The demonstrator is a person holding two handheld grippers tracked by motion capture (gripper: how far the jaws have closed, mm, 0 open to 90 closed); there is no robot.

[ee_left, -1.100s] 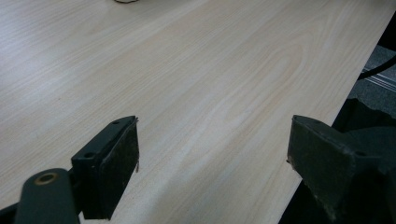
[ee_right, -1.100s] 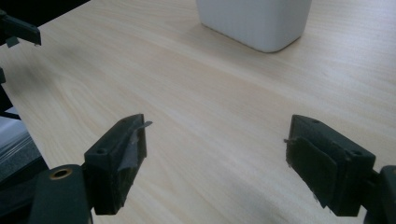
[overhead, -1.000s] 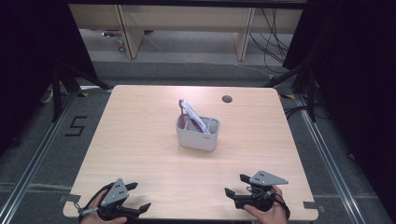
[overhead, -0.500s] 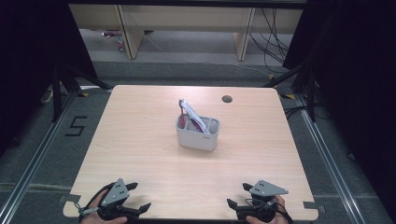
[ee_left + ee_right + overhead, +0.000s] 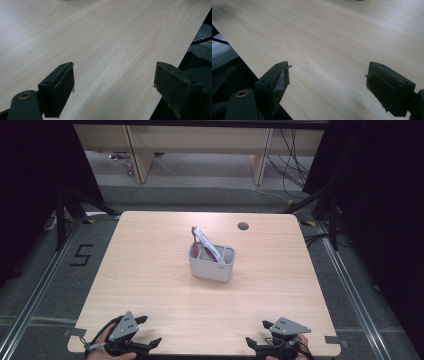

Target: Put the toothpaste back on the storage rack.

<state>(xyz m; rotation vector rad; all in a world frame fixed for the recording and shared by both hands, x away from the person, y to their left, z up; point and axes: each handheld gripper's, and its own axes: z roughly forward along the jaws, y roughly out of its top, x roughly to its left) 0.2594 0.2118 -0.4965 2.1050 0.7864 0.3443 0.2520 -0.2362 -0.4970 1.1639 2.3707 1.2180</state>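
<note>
At the table's (image 5: 150,270) middle stood a grey caddy (image 5: 211,264) with a pink-handled utensil (image 5: 206,243) leaning inside, well apart from both grippers; it looked light and rigid, best gripped by its rim. Left gripper (image 5: 145,332) and right gripper (image 5: 257,332) gaped wide, empty.

Light wooden table (image 5: 150,270), round grommet hole (image 5: 243,226)

Both grippers black; grey three-cornered plate on top; flat rectangular jaws; brass-coloured pivot rivet.
</note>
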